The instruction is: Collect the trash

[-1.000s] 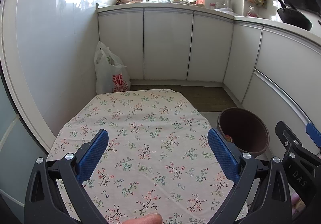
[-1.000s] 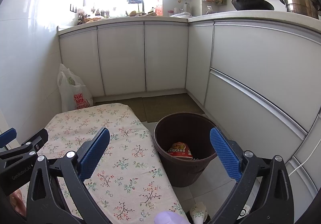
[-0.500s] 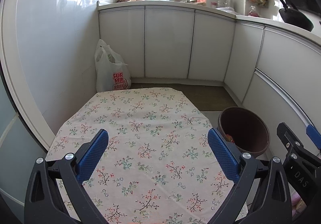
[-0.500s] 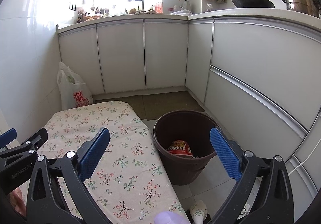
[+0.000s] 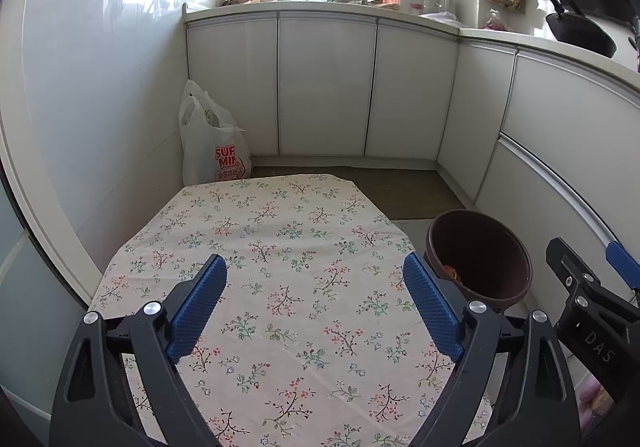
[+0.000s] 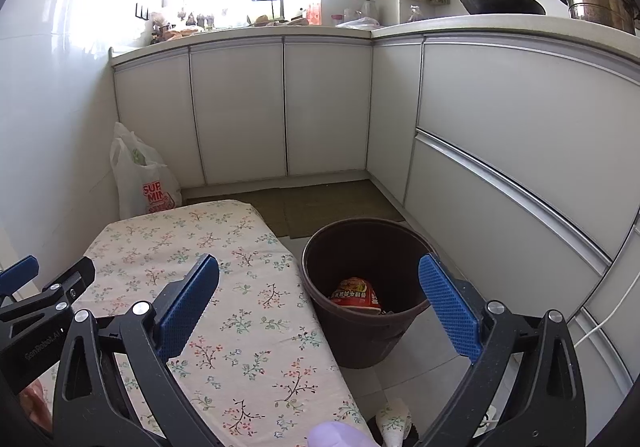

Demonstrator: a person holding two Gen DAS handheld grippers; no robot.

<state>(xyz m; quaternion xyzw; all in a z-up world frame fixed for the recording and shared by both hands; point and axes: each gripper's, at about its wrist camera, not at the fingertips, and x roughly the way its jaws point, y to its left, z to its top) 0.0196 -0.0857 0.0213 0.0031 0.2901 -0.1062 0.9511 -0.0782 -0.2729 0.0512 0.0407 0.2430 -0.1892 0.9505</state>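
On the left, my left gripper [image 5: 316, 303] hangs over the flowered tablecloth [image 5: 280, 247], its jaws just starting to close from full width with nothing between them. A second ago a fingertip showed at the near edge; it's gone. Right of it, my right gripper [image 6: 320, 303] stands wide and empty above the brown bin [image 6: 360, 327], where a red noodle cup [image 6: 354, 293] already lies. I judge the table cleared.

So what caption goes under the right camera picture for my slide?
Open right gripper hovers over a brown bin holding a red noodle cup, beside a floral tablecloth.
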